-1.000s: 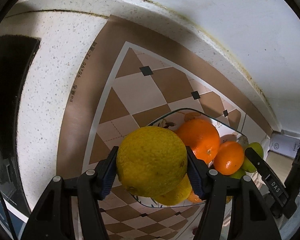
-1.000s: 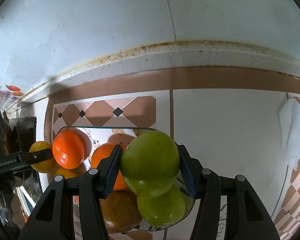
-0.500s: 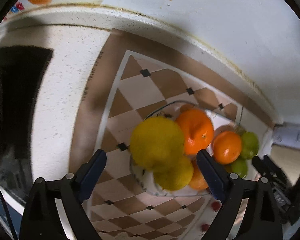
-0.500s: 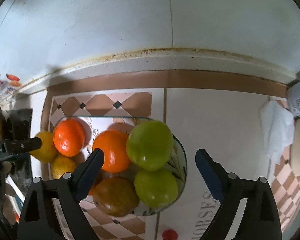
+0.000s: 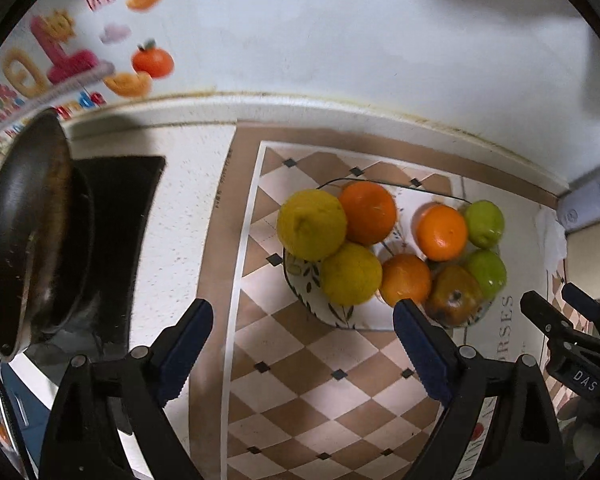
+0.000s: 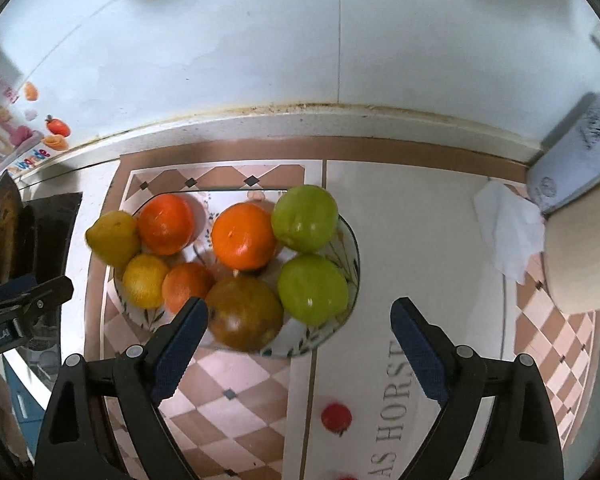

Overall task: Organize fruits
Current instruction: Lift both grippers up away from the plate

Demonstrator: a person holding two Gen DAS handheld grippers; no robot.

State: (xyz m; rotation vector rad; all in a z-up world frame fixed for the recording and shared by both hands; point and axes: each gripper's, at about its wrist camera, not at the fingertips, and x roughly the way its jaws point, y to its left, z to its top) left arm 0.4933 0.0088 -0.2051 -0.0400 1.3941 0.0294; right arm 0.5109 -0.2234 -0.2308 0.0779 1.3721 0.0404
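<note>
Both pairs of fingers stand wide apart and empty — left gripper (image 5: 303, 330) and right gripper (image 6: 299, 328) hang above the bowl (image 6: 350, 240). Yellow, orange and green fruits (image 6: 244, 236) are piled in it — on a checkered mat (image 5: 300, 380) beside a dark pan (image 5: 28, 232).

This was a home kitchen. A dark frying pan (image 5: 28, 236) sat on a black cooktop (image 5: 116, 216) set into a speckled white surface (image 5: 180, 216) that met a white tiled wall (image 6: 260, 40) along a stained seam. A checkered mat (image 5: 320, 368) covered part of the surface, carrying a patterned bowl (image 6: 350, 248) of oranges, lemons and green fruit. Colourful fruit stickers (image 5: 152, 60) decorated the wall, and a crumpled paper towel (image 6: 508, 228) lay nearby.
</note>
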